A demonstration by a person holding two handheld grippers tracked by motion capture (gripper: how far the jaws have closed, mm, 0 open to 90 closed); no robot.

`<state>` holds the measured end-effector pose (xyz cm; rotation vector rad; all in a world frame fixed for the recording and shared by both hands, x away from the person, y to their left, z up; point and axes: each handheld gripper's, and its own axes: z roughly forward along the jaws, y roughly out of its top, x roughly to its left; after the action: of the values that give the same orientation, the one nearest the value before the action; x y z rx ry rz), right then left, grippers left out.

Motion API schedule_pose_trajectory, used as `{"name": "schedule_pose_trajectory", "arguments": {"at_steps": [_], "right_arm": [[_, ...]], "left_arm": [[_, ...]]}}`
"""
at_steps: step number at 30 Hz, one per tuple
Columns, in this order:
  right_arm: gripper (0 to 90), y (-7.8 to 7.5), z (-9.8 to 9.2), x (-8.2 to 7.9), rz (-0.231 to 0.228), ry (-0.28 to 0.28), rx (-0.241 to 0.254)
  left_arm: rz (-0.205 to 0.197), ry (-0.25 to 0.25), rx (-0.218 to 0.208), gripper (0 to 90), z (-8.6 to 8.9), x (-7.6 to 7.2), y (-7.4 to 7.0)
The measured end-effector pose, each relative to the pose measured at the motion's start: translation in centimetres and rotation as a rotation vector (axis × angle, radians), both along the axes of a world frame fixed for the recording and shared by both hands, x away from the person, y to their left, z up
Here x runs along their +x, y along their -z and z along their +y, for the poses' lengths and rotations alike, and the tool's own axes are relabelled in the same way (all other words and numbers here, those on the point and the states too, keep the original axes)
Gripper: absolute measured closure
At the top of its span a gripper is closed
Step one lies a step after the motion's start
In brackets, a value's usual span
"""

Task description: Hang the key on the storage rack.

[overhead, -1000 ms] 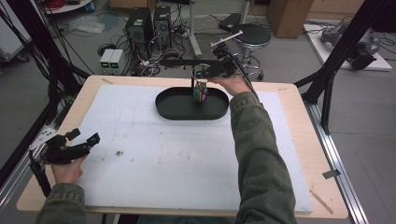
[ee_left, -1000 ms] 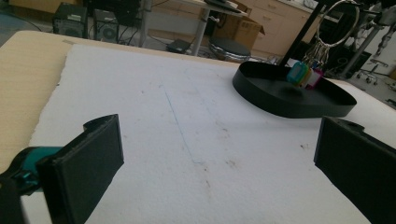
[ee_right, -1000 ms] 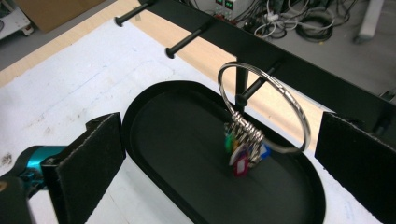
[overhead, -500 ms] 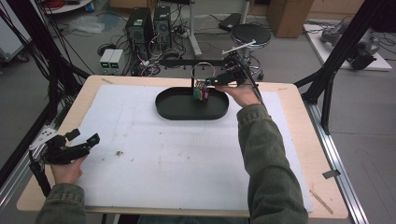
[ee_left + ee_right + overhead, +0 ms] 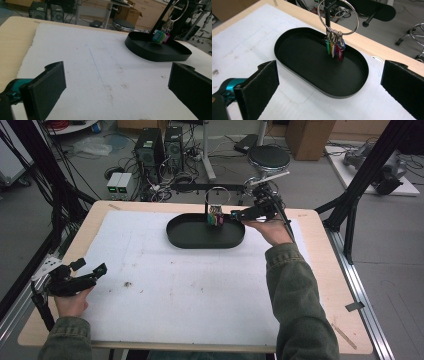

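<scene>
The right gripper (image 5: 235, 214) has backed off toward 3 o'clock, jaws spread and empty. The key ring (image 5: 338, 17) now hangs on the stand above the black tray (image 5: 294, 35), so hanging looks done. The left gripper (image 5: 87, 272) rests spread at 8 o'clock.

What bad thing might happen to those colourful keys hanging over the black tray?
1. The ring hangs from a thin stand; the open right gripper is close, and a bump might knock the ring off or tip the stand.
2. The tags dangle loosely above the tray, so they may swing and slip out of a grab.
3. The left gripper rests far off, too far to steady anything quickly.
</scene>
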<state>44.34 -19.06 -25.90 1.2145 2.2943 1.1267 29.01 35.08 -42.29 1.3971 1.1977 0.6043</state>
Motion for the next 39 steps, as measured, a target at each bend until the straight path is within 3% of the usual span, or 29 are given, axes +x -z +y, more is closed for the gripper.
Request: {"name": "schedule_pose_trajectory", "arguments": {"at_steps": [2, 5, 10, 14, 32, 39], "right_arm": [[0.5, 0.0, -0.3, -0.2, -0.002, 0.004, 0.004], [0.4, 0.4, -1.3, -0.9, 0.006, 0.016, 0.061], [0.5, 1.2, -2.4, -2.1, 0.002, 0.027, 0.053], [0.5, 1.8, -3.3, -2.9, 0.005, 0.036, 0.085], [0.5, 4.2, -4.5, -5.6, 0.002, 0.050, 0.090], [0.5, 6.4, -5.3, -7.1, 0.021, 0.054, 0.096]], "left_arm": [[0.001, 0.000, 0.003, 1.8, 0.0, 0.0, 0.0], [0.001, 0.002, 0.008, 1.8, 0.0, -0.1, 0.0], [0.002, -0.001, 0.008, 1.8, -0.1, -0.1, -0.1], [0.004, 0.000, 0.016, 1.8, -0.1, -0.2, -0.1], [0.004, -0.003, 0.019, 1.8, 0.1, -0.3, -0.1], [0.005, -0.002, 0.022, 1.8, 0.1, -0.3, -0.1]]}}
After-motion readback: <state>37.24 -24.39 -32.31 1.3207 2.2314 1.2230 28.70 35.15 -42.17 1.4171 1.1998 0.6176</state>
